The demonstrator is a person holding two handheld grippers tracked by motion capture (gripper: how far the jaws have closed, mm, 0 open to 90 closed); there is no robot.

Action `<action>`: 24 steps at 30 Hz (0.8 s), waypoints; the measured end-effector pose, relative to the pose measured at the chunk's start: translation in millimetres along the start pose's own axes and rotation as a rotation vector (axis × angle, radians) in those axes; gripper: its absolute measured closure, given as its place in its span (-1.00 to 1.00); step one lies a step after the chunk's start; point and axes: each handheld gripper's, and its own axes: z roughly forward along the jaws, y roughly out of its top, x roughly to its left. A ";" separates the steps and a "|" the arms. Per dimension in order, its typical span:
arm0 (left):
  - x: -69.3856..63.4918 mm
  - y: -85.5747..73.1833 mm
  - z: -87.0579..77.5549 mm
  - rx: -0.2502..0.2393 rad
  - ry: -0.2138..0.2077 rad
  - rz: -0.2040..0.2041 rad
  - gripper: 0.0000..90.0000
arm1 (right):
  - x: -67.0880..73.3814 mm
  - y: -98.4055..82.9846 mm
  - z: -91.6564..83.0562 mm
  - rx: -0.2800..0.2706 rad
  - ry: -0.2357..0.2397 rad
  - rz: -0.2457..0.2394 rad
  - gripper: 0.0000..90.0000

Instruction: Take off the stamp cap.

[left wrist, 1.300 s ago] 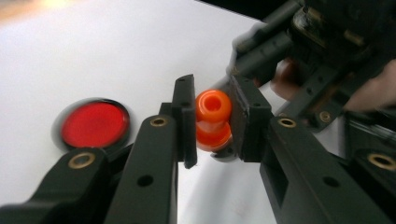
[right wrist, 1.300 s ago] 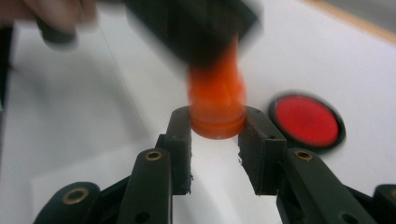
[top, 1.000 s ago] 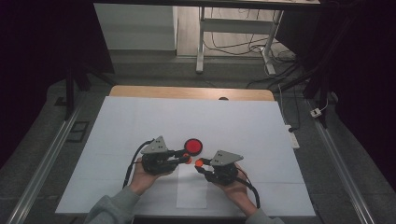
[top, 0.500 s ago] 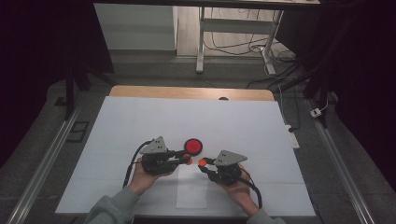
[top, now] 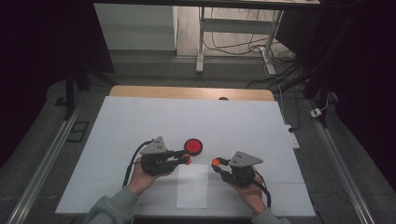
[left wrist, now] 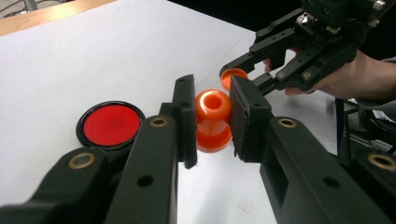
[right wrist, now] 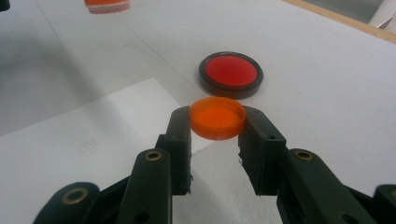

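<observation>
My left gripper is shut on a small orange bottle, held upright with its open mouth up; in the high view the left gripper sits left of centre. My right gripper is shut on a round orange cap, its hollow side up. In the high view the right gripper is a short gap to the right of the left one. The left gripper view shows the right gripper and cap just beyond the bottle. The bottle's base hangs at the top left of the right gripper view.
A red disc with a black rim lies flat on the white table cover, just beyond the left gripper's tips. A white paper sheet lies between the hands. The table's wooden far edge borders a dark floor.
The right gripper has drawn away to the right with the orange cap, opening a gap to the bottle. The left gripper has stayed in place.
</observation>
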 end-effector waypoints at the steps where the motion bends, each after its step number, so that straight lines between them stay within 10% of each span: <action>1: -0.1 0.0 0.0 0.001 0.000 0.000 0.61 | -0.8 -1.5 -2.3 -0.004 -0.006 0.005 0.45; 24: 2.1 0.5 -1.6 0.025 0.033 0.008 0.61 | -33.1 -40.0 -65.6 -0.006 -0.167 0.089 0.44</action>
